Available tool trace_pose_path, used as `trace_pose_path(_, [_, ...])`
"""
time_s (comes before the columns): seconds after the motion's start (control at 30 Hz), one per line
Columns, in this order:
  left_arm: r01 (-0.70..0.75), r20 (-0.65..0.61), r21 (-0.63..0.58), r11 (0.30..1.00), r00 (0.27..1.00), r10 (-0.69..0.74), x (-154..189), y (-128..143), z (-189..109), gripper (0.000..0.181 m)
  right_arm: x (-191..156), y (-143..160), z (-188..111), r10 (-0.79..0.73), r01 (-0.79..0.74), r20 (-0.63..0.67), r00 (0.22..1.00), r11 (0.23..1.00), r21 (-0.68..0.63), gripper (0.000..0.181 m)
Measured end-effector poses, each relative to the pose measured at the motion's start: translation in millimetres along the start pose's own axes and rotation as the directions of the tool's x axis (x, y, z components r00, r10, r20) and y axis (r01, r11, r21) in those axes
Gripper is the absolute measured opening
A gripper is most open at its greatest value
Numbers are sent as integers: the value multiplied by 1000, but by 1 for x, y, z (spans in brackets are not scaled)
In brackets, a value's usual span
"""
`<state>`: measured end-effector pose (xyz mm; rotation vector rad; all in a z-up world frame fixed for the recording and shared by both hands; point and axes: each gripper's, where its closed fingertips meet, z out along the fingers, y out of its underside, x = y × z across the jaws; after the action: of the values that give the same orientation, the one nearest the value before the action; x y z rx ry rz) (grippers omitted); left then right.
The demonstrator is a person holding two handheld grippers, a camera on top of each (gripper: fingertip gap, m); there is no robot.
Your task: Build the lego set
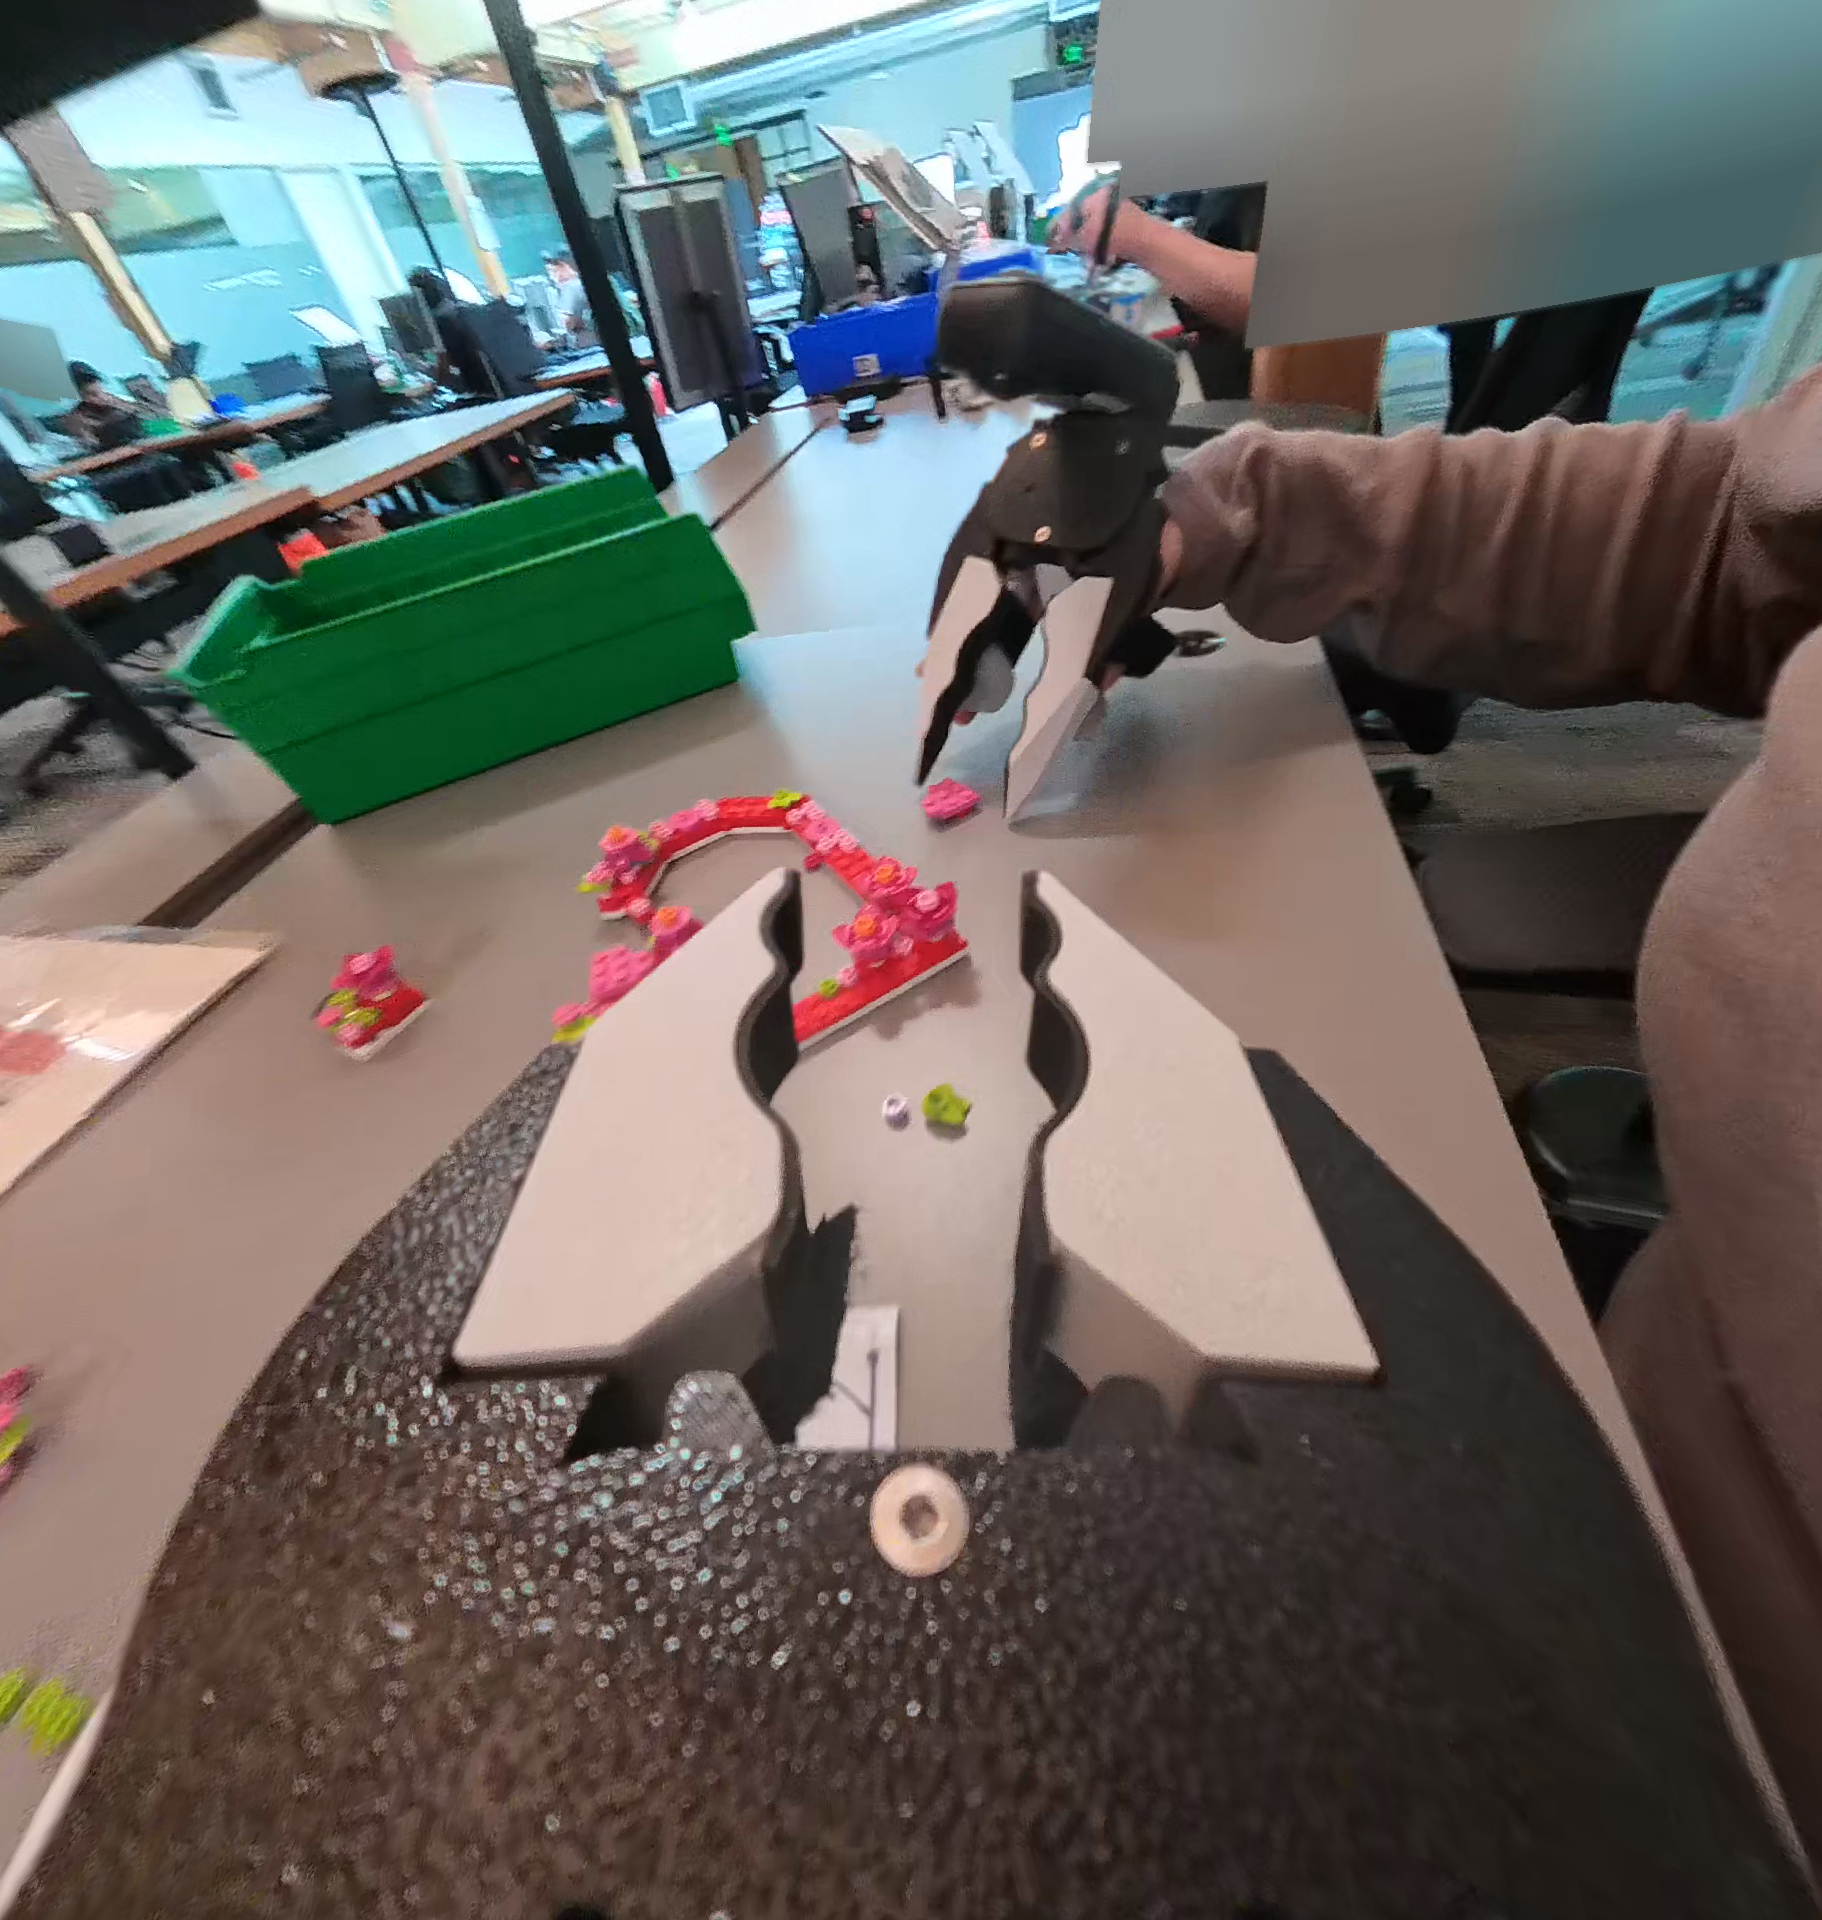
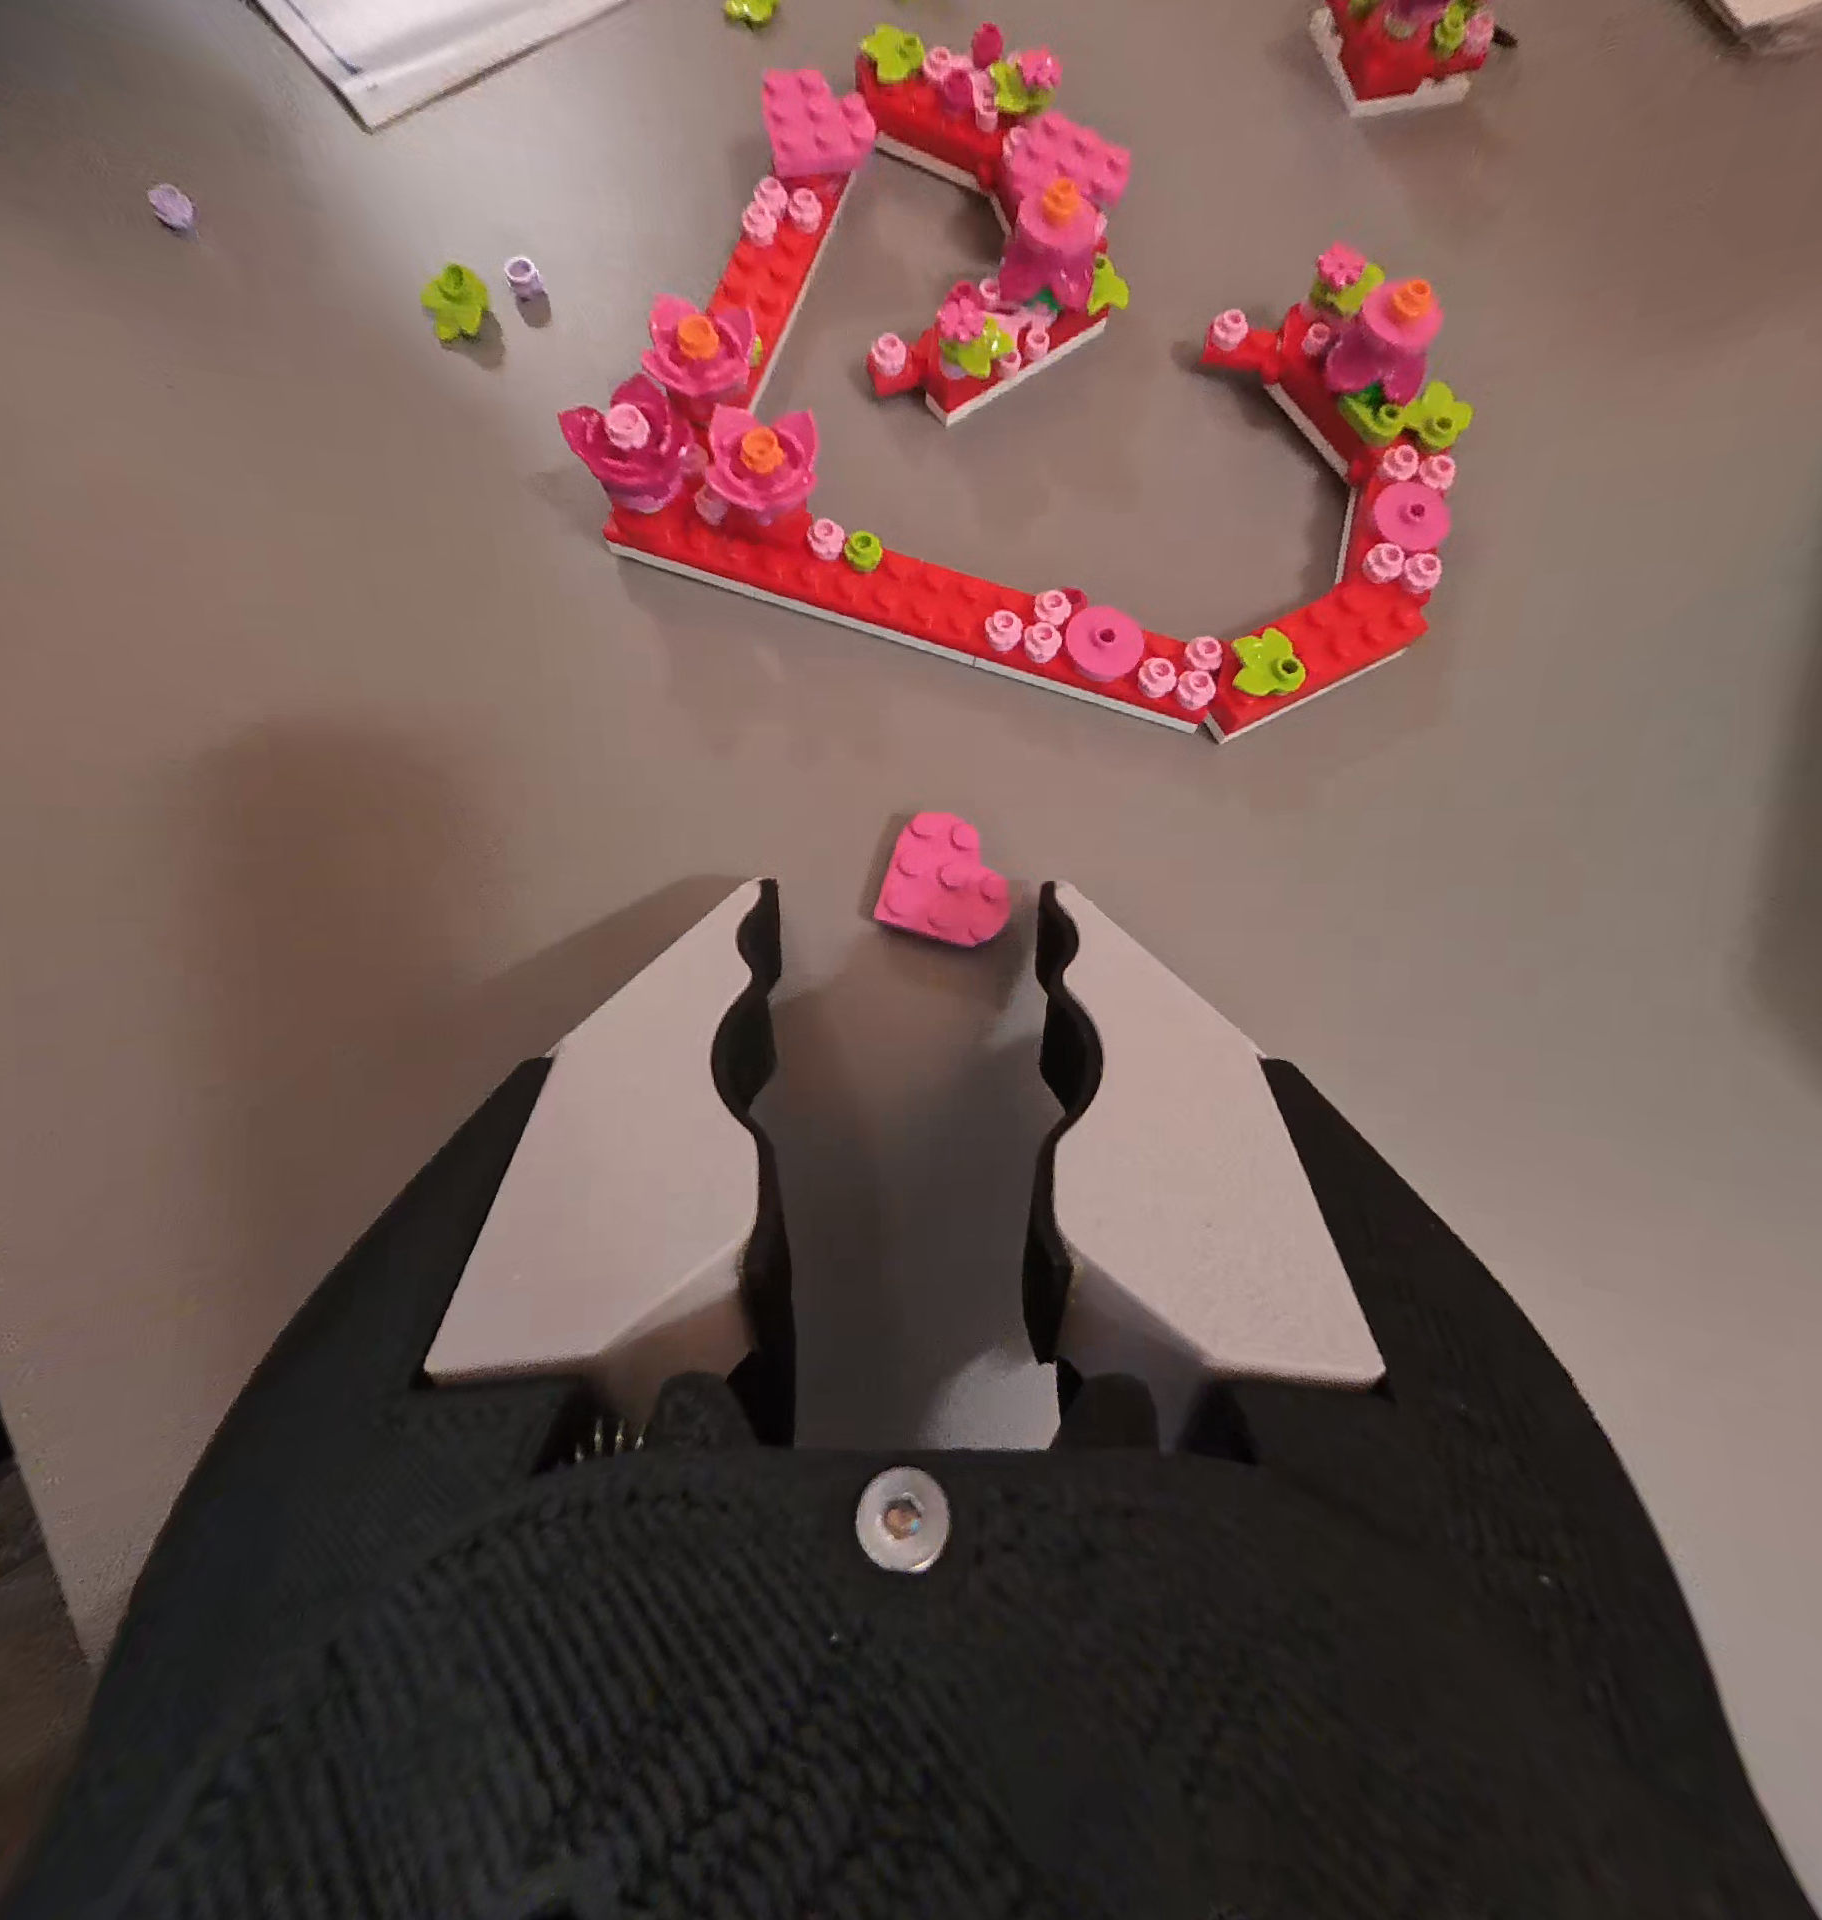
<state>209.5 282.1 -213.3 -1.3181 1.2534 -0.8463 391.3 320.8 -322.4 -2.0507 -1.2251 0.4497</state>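
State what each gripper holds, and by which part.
Nothing: both grippers are open and empty. The pink heart plate lies on the table just ahead of the right gripper.

Two grippers show: the left gripper (image 1: 912, 894) at the lower middle of the left wrist view and the right gripper (image 2: 907, 899) at the lower middle of the right wrist view. One red heart-shaped frame (image 2: 886, 603) lies in the upper middle of the right wrist view, with one small red block (image 2: 1400, 52) at the upper right edge. One loose pink heart plate (image 2: 943, 878) sits at centre. Two loose lilac studs (image 2: 171, 206) (image 2: 523, 274) and one loose green leaf piece (image 2: 455, 301) lie at upper left. One green bin (image 1: 471, 644) stands at the upper left of the left wrist view.
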Motion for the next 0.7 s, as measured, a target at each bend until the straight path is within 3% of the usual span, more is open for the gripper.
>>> trace_pose_path(0.13, [10,-59,-38,999,998,-12,8,0,39,49,5,-5,-3,-26,26,7,1000,1000,-1,49])
trace_pose_path(0.27, [14,-39,-13,1000,999,-14,9,-7,48,49,8,-33,5,-242,243,58,969,970,-8,52])
trace_pose_path(0.37, [26,13,9,1000,1000,-26,3,-10,39,47,8,-38,25,-447,468,170,878,876,-115,54])
trace_pose_path(0.43, [45,55,25,999,997,-47,-1,-11,28,47,13,-38,38,-503,544,235,831,823,-161,46])
trace_pose_path(0.7, [113,269,68,991,955,-127,-12,-2,-19,46,16,-41,50,-432,550,404,806,799,-243,22])
